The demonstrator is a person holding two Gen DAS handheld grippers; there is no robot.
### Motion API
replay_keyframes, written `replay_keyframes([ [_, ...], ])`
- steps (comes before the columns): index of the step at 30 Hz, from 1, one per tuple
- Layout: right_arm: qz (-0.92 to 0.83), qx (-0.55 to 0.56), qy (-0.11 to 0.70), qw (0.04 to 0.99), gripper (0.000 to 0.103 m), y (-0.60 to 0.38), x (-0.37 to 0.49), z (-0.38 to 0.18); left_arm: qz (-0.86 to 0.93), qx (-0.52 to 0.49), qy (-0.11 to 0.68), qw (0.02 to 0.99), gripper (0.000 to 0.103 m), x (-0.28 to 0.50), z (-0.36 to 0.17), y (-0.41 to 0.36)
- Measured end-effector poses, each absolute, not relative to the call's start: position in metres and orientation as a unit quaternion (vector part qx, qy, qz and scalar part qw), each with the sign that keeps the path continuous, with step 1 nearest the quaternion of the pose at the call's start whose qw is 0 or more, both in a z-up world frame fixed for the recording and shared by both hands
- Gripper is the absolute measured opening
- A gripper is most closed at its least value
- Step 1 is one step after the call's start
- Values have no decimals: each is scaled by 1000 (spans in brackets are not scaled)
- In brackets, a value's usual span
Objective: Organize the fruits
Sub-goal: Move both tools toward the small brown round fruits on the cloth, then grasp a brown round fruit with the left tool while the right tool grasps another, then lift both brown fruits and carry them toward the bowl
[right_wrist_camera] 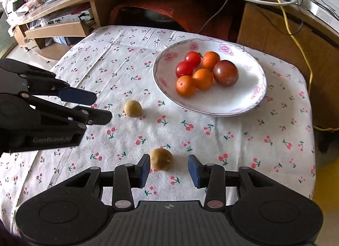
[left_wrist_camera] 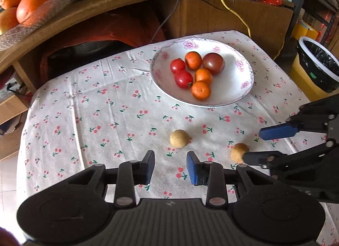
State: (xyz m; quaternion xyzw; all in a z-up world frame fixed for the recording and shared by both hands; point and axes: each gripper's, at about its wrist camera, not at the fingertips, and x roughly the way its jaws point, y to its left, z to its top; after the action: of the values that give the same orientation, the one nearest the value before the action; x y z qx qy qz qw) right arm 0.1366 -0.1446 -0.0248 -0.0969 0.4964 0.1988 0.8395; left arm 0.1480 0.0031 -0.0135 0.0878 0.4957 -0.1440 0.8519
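Cherry-printed cloth (left_wrist_camera: 106, 119) covers the worktop, where a floral plate (left_wrist_camera: 237, 89) holds two red tomatoes, three small oranges and one dark tomato (left_wrist_camera: 213, 63). Two tan longans lie loose on the cloth: one (left_wrist_camera: 179, 138) ahead of the left tongs (left_wrist_camera: 170, 166), which gape with nothing held; the other (right_wrist_camera: 161, 158) between the spread fingers of the right tongs (right_wrist_camera: 167, 168), touching the left pad (right_wrist_camera: 145, 169), not clamped.

Fruits (left_wrist_camera: 196, 74) sit together in a plate (left_wrist_camera: 233, 95) at the table's (left_wrist_camera: 106, 119) far side; two longans (left_wrist_camera: 179, 138) lie apart nearer, between plate and grippers.
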Motion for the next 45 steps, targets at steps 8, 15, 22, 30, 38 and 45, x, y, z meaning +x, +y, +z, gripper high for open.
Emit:
replay_keyframes([
  [8,215,-101,506,829,34,-138,145,-38,-162,88,498,847,42,158,-24,-3],
  [15,227,-103,511,823,24,-137,148,-43,-175,59,502,845,42,175,-40,-1],
  [22,236,-109,506,823,24,-138,144,-43,-175,68,491,851,42,183,-49,-8],
  [30,228,-101,508,824,23,-146,146,-40,-174,76,499,846,34,186,-49,-16],
  [38,227,-104,504,827,23,-147,144,-36,-171,84,493,849,33,174,-43,-14],
  [45,230,-112,496,830,23,-147,134,-30,-181,83,491,848,33,151,-31,-14],
])
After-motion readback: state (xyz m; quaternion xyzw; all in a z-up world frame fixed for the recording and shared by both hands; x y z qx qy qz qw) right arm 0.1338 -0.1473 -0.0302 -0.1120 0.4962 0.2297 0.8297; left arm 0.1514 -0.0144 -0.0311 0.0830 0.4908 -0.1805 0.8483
